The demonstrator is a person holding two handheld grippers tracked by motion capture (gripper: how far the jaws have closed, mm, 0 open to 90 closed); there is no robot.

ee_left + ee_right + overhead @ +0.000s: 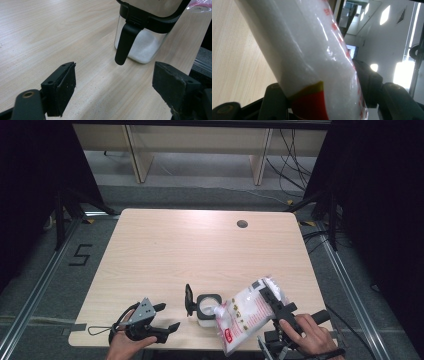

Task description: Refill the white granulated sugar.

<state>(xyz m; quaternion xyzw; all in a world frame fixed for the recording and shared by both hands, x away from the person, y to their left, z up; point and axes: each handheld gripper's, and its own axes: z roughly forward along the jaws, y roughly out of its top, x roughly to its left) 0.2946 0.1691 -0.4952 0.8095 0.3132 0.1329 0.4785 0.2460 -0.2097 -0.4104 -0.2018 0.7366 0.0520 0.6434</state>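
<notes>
High view: bag (248, 312) of white grains, tilted over open glass jar (207, 310) at the near edge of the surface (190, 245); right tool (274, 306) clamps the bag.

Left gripper view: left tool (113, 85) gapes wide, empty, near jar (140, 47).

Right gripper view: jaws pinch the bag (312, 62).

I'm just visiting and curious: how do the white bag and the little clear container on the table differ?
The bag is soft plastic with red print, tilted and clamped in the right gripper; the container is rigid, clear, black-rimmed, standing upright on the table with nothing gripping it. The bag is clearly larger. Both hold white granules.
</notes>
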